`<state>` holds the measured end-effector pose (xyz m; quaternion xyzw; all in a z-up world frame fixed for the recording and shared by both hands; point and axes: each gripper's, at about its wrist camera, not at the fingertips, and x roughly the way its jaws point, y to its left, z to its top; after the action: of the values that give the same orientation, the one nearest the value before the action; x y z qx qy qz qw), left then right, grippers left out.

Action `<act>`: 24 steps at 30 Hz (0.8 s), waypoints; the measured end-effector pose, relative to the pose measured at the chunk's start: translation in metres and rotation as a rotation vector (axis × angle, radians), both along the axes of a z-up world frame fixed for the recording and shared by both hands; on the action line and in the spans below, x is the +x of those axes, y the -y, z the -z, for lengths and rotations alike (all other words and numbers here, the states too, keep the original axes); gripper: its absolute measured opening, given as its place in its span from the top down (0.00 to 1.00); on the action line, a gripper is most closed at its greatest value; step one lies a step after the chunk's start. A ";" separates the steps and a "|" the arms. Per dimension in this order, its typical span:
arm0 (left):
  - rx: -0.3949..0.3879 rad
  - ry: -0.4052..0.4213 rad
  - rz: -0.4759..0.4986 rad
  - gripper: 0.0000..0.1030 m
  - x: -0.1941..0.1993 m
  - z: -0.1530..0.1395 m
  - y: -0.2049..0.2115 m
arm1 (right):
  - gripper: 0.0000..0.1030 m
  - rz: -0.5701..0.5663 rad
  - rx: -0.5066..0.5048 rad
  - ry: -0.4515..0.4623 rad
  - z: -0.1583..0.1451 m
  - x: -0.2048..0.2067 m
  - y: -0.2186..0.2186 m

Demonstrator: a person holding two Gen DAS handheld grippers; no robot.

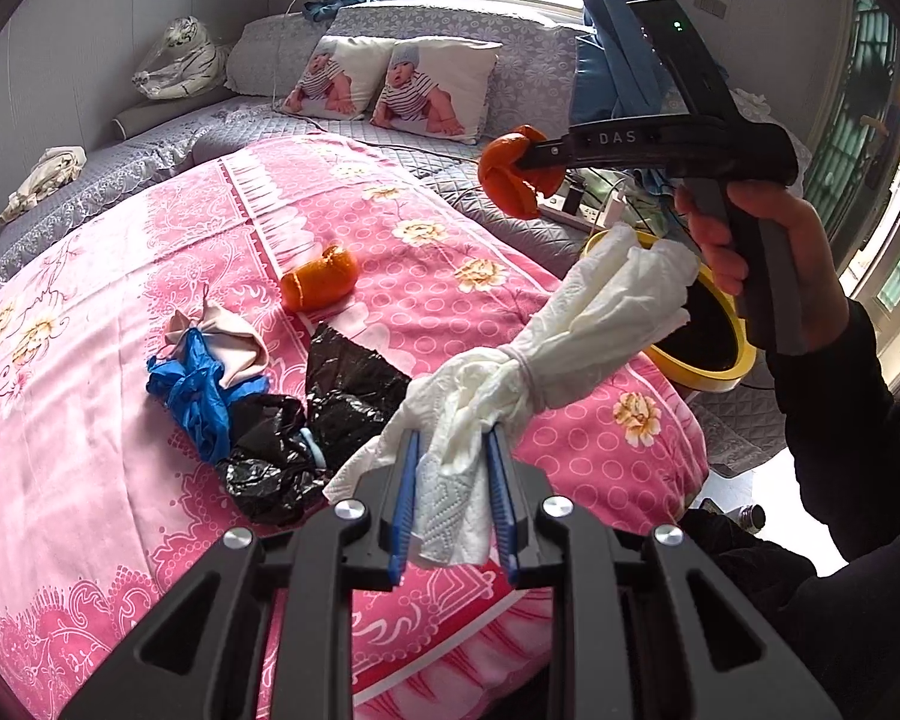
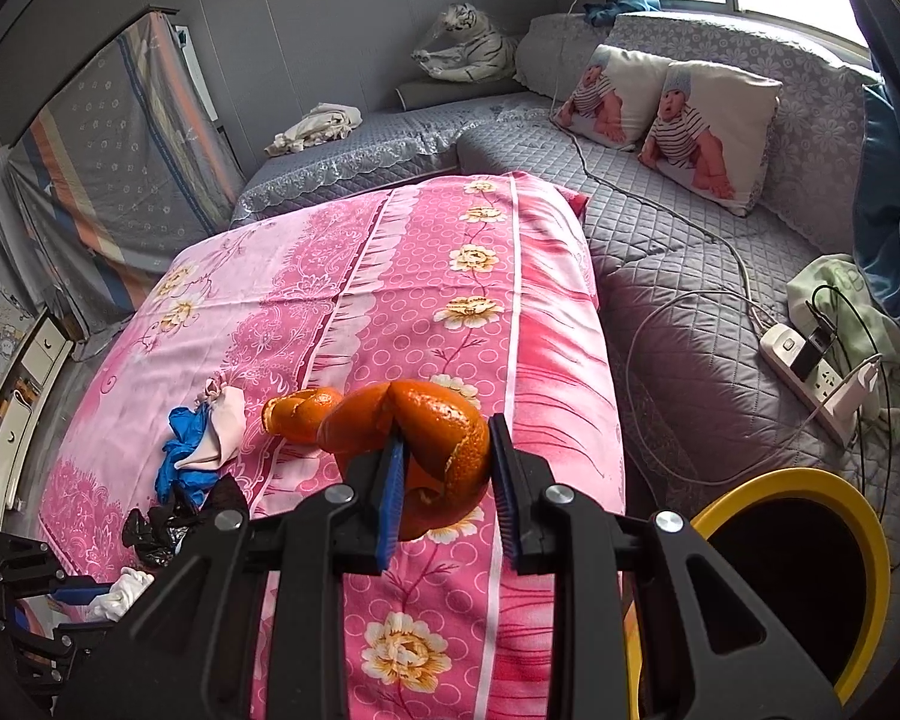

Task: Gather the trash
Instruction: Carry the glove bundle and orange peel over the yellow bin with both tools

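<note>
The pink floral quilt [image 2: 354,300] covers the bed and carries the trash not yet picked up. Beside its edge stands the yellow-rimmed bin [image 2: 858,534], mouth open and dark. Judging by this, the carrying step is under way: the left gripper [image 1: 453,480] has its jaws pinching a knotted white tissue bundle [image 1: 546,348], and the right gripper [image 2: 444,468] pinches an orange peel [image 2: 444,432]. Next, each load needs to hang over the bin before the jaws spread. A black plastic bag [image 1: 306,432], blue glove [image 1: 195,396] and second peel [image 1: 321,279] remain; nothing blocks the bin.
</note>
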<state>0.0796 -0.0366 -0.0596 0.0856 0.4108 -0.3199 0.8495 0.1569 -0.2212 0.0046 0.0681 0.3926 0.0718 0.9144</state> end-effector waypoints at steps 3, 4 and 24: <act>-0.005 0.000 0.020 0.80 0.002 -0.001 0.010 | 0.76 0.017 0.004 0.003 0.000 -0.002 0.009; -0.007 -0.001 0.028 0.80 0.003 0.000 0.013 | 0.76 0.023 0.006 0.004 0.001 -0.003 0.012; 0.005 -0.013 0.188 0.80 0.023 0.000 0.097 | 0.76 0.156 0.002 0.001 0.007 -0.022 0.083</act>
<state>0.1022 -0.1336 -0.0592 0.1240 0.4072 -0.3978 0.8127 0.1352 -0.3042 -0.0028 0.0994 0.3855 0.0006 0.9173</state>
